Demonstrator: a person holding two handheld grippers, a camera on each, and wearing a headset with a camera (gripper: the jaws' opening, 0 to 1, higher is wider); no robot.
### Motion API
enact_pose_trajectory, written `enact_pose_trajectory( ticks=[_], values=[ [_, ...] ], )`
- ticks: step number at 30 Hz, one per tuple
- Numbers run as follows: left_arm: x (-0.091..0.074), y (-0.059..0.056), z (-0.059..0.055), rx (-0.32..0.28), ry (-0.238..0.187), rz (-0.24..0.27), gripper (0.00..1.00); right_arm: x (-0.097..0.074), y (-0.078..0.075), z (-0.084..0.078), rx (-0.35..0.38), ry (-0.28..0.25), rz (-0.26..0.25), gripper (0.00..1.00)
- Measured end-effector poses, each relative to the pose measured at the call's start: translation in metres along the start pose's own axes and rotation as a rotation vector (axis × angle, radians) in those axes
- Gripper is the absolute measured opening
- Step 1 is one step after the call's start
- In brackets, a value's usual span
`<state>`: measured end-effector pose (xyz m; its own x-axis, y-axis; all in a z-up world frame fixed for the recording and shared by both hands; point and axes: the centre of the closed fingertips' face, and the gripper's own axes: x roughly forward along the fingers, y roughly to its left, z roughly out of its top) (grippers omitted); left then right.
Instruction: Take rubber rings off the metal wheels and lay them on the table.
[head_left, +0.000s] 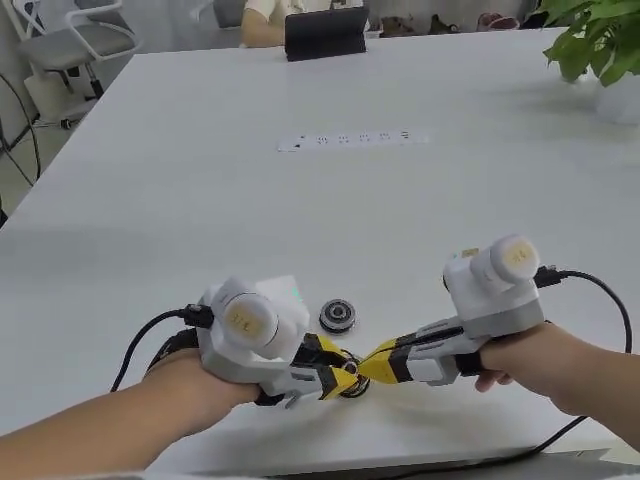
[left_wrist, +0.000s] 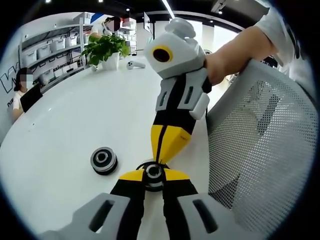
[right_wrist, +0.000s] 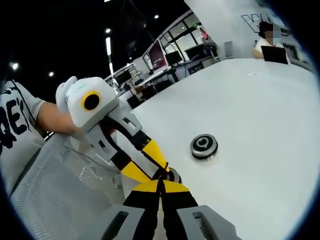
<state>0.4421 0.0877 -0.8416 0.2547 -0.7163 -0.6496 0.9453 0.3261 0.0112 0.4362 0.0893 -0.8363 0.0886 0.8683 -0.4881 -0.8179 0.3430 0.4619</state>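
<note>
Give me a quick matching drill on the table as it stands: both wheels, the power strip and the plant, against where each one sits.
Things:
1. gripped wheel
2. loose wheel
3. power strip
4. plant

Places:
A. far right of the table
B. middle of the table, flat
C. clamped in the left claw at the near edge
D. lying free on the table, nothing touching it

Pairs: 1-C, 2-D, 3-B, 4-A
</note>
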Motion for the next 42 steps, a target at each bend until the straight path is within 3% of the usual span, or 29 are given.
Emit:
enact_pose_trajectory(
  ticks=[9,19,26,42],
  values=[
    [-0.002,-0.003,0.000,-0.001,0.024,-0.028,0.13,-0.003,-0.002,0.001,0.009,-0.008,-0.006,0.00],
    [-0.019,-0.001,0.004,-0.038,-0.002,-0.037,0.17,-0.004,-0.001,0.003,0.009,-0.016,-0.004,0.00],
    [-0.036,0.000,0.009,-0.045,-0.033,-0.035,0.24,-0.006,-0.002,0.006,0.014,-0.028,-0.003,0.00],
    [-0.078,0.013,0.013,-0.073,-0.083,0.012,0.35,-0.007,0.004,0.016,0.015,-0.039,0.010,0.00]
  ],
)
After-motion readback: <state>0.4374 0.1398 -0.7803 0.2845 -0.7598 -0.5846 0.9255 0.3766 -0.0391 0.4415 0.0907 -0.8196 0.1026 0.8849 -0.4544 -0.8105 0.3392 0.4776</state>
